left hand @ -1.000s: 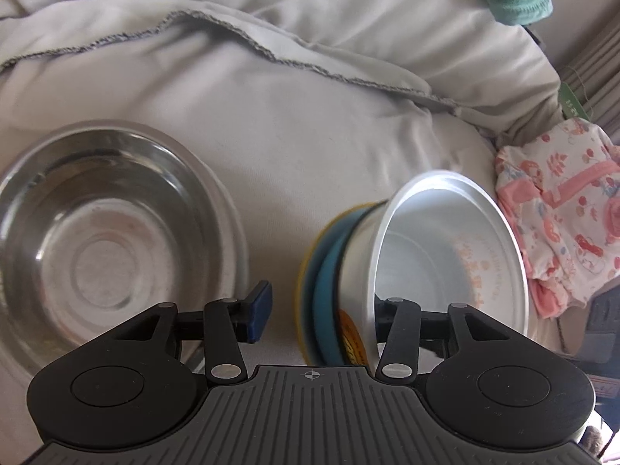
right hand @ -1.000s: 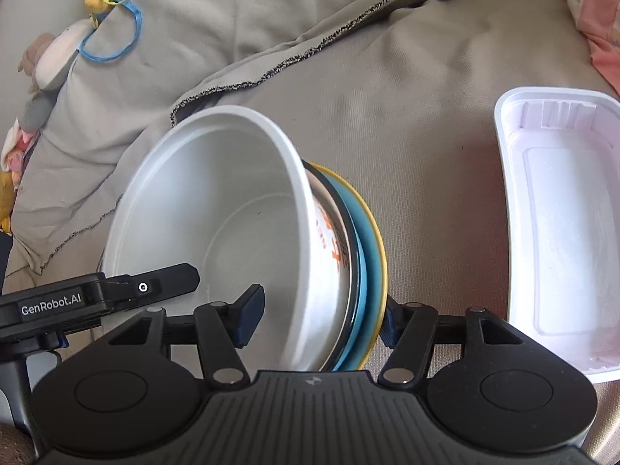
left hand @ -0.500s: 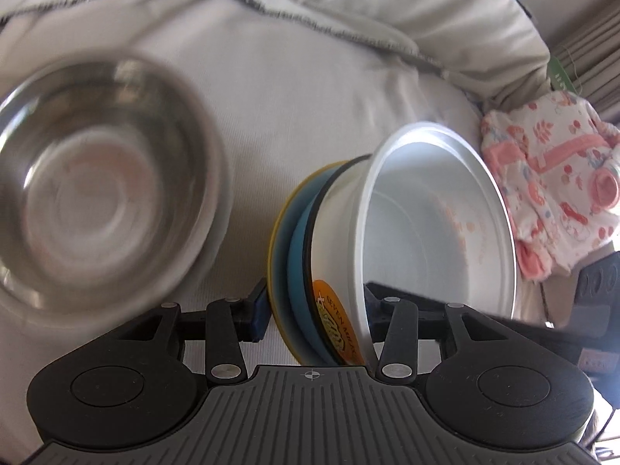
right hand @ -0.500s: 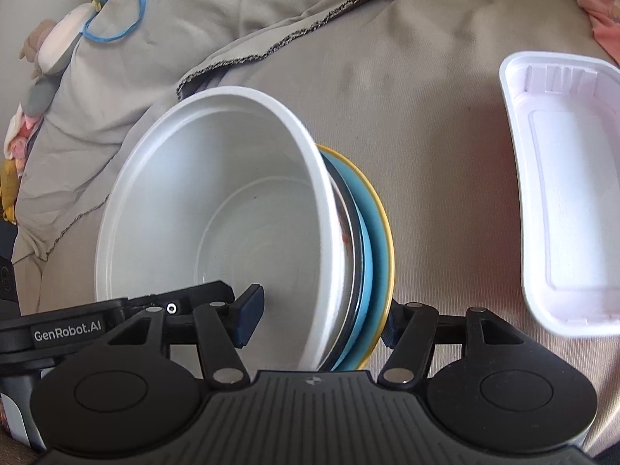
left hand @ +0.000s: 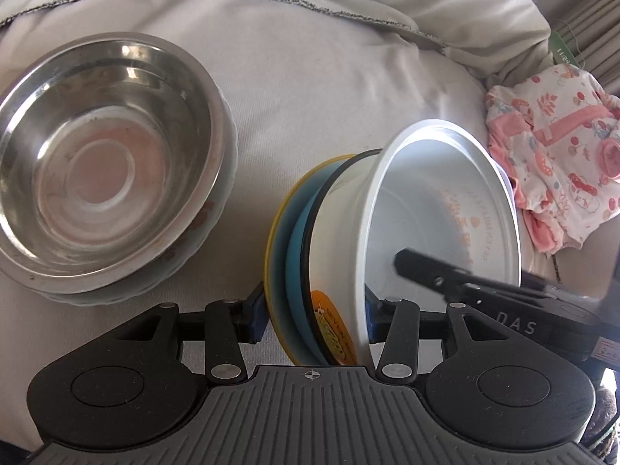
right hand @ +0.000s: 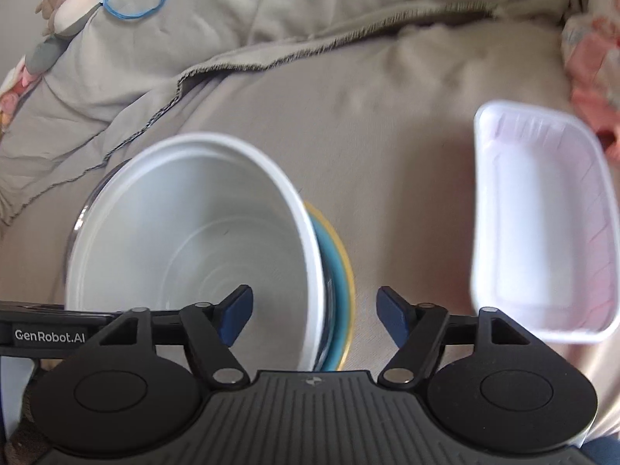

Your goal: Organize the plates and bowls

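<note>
Left gripper (left hand: 316,312): the stack is being pinched edge-on between the jaws, one blue pad against the yellow plate's back, the other inside the white bowl's rim.
Right gripper (right hand: 314,312): jaws are being kept wide apart, nothing gripped; the stack's rim is sitting in the gap without the pads pressing it.
Stack: a white bowl (left hand: 438,209) with orange print is being carried tipped on its side, nested against a blue plate (left hand: 296,248) and a yellow plate (left hand: 277,232), held up off the bed.
Steel bowl (left hand: 104,162): lying upright on the bed sheet (left hand: 329,89), well to the left of the stack, on top of another pale dish.
White tray (right hand: 542,217): resting on the sheet to the right, blurred.
Pink clothing (left hand: 558,147): bunched at the far right edge.
</note>
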`<state>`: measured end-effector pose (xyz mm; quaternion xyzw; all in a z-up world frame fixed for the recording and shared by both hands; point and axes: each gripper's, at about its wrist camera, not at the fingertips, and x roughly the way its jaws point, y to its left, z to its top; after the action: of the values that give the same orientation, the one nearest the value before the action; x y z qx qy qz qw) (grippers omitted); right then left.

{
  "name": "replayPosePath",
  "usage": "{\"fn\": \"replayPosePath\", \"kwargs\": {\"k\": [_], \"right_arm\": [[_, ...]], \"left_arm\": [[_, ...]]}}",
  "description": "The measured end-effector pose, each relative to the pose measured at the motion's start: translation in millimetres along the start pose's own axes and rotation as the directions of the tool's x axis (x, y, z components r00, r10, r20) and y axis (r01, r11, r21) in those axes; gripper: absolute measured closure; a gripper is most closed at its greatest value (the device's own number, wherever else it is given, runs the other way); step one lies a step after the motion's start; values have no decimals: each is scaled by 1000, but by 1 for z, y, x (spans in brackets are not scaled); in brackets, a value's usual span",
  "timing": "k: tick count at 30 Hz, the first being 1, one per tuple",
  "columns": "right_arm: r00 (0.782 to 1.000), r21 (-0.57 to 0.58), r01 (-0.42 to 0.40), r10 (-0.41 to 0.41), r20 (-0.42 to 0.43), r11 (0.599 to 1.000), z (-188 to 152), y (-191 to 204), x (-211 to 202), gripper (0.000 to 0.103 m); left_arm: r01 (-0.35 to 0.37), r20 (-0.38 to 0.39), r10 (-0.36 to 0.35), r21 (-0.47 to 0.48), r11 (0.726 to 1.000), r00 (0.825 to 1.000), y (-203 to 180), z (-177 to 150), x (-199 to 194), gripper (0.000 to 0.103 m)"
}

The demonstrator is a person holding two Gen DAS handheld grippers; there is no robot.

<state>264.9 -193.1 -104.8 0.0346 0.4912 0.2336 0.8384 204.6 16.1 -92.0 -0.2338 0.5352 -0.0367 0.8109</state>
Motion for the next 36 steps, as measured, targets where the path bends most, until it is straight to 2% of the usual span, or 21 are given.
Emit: {"fn": "replayPosePath", "kwargs": {"k": [3,6,10,13,17,21,27,36], "right_arm": [[998,-60,64,-63,28,996,2,3,-4,25],[993,-103,118,-117,18,988,3,5,1,22],[988,-100,151,-148,32,984,4,5,2,20],[991,-34,120,-117,66,992,4,-2,-4,20],[1000,3,16,-16,-9,1000,6,-9,2,20],[999,9,13,-12,-49,1000,3,-7,9,21],[995,36,-53,56,-85,998,1,-8,13,25],[994,22,-68,69,-89,997,4,-3,16,28]], "left_arm": [[-6,-3,6,6,1000,1000,0,1,2,54],[-7,-5,7,9,1000,1000,-1,1,3,54],[-5,-6,5,7,1000,1000,-1,1,4,54],[-4,-7,4,6,1000,1000,-1,1,5,54],[-6,-8,6,6,1000,1000,-2,0,5,54],[-9,-8,9,10,1000,1000,-3,0,6,54],[-11,-8,11,13,1000,1000,-4,0,7,54],[-12,-8,12,14,1000,1000,-5,-1,10,54]]}}
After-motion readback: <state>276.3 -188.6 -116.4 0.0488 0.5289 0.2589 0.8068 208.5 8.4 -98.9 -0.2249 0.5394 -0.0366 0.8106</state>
